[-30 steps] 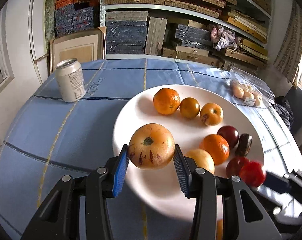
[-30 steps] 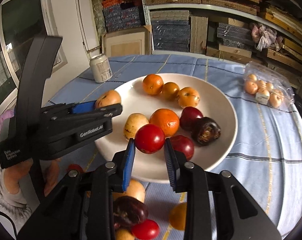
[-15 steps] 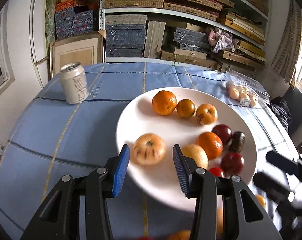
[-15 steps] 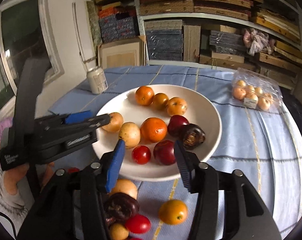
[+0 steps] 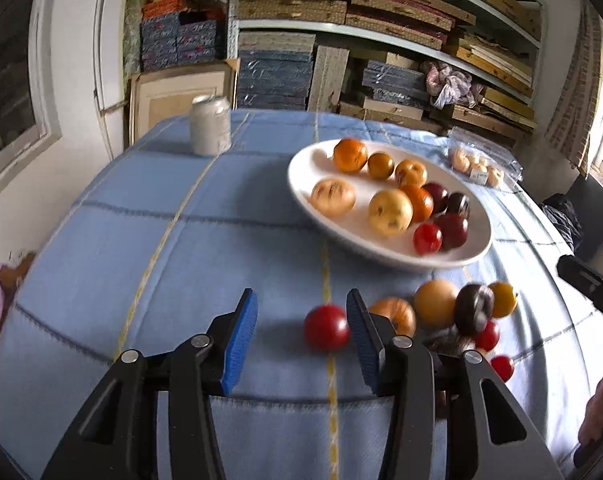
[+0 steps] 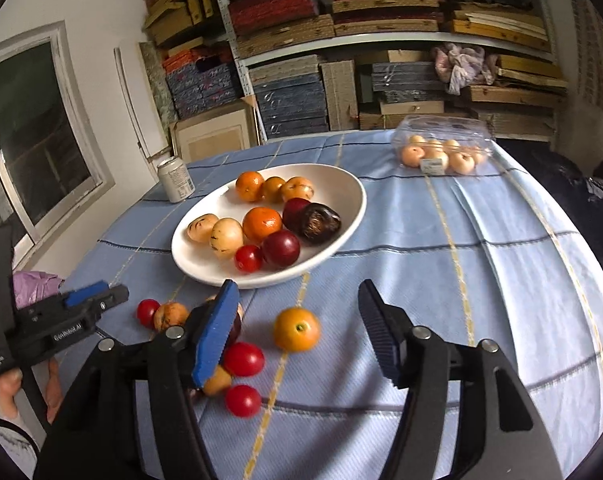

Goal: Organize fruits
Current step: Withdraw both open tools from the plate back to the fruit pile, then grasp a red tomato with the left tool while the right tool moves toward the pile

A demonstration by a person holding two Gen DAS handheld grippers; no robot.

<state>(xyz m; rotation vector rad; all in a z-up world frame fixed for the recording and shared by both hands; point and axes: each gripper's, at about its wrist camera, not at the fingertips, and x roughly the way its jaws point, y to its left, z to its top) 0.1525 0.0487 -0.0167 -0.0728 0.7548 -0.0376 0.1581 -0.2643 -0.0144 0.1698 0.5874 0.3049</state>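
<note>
A white plate (image 5: 305,168) (image 6: 349,188) on the blue tablecloth holds several fruits: oranges, yellow apples, dark plums and a red tomato (image 5: 427,238) (image 6: 247,258). Loose fruits lie on the cloth in front of it: a red tomato (image 5: 327,327) (image 6: 147,312), an orange fruit (image 6: 296,329) (image 5: 501,299), a dark plum (image 5: 473,308) and others. My left gripper (image 5: 301,334) is open and empty, the red tomato just inside its right finger. My right gripper (image 6: 297,326) is open and empty, with the orange fruit between its fingers.
A silver drink can (image 5: 210,125) (image 6: 176,180) stands at the far left of the table. A clear plastic box of small fruits (image 6: 441,148) (image 5: 479,160) lies at the back right. Shelves of stacked boxes (image 6: 381,40) stand behind the table.
Both grippers let go of their fruits on the plate, the left a yellow apple, the right a red tomato. Both pulled back, now over the loose fruits in front of the plate.
</note>
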